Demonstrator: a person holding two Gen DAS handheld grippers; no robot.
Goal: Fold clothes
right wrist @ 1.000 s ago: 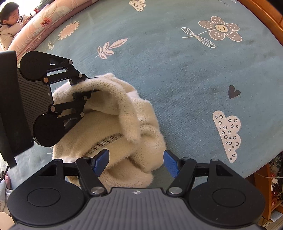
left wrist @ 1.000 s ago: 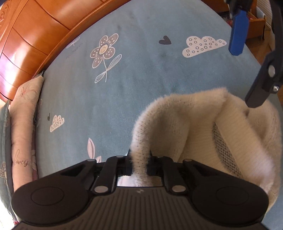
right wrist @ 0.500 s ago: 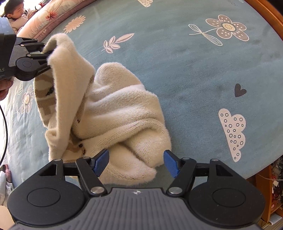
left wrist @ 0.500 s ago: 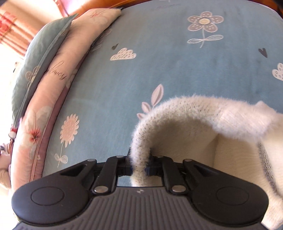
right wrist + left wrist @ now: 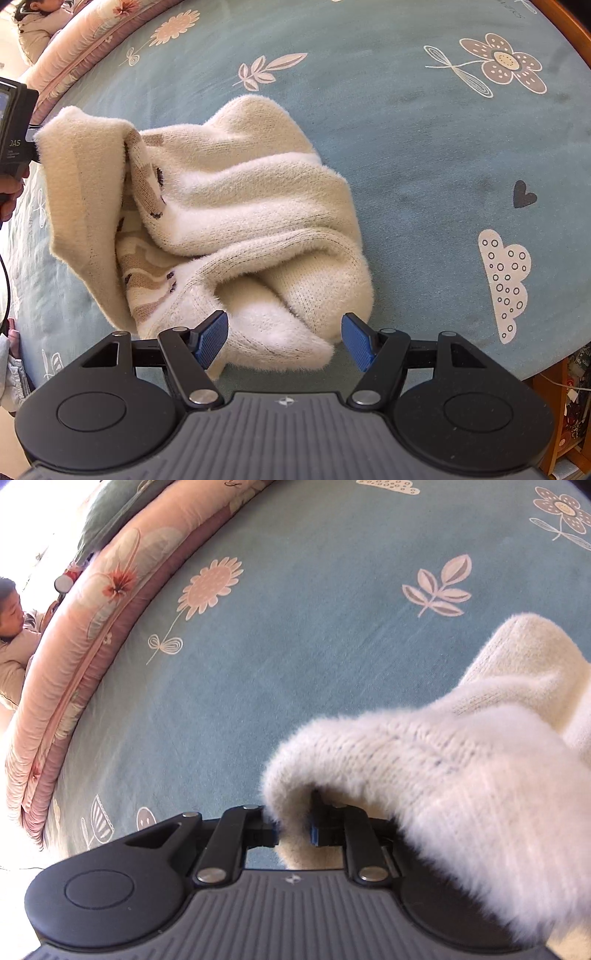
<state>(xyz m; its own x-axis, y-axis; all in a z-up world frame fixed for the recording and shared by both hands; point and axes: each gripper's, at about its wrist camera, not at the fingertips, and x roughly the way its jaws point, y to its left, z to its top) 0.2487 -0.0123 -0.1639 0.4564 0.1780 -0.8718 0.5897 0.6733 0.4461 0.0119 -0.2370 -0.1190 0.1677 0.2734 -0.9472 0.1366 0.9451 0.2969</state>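
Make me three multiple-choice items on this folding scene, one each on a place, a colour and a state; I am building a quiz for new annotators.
1. Where does the sweater lie?
A. on the blue patterned bedspread
B. on a wooden floor
C. in a basket

2. What colour are the pads of the right gripper?
A. red
B. blue
C. yellow

3. How does the sweater lie?
A. folded flat in a neat square
B. hung on a hanger
C. crumpled in a heap, one edge lifted by the left gripper

Key:
1 A, the heap rests on the blue cloth printed with flowers and clouds.
2 B, both pads show blue in the right wrist view.
3 C, the folds bunch up, and a fuzzy edge sits between the left gripper's opening jaws.
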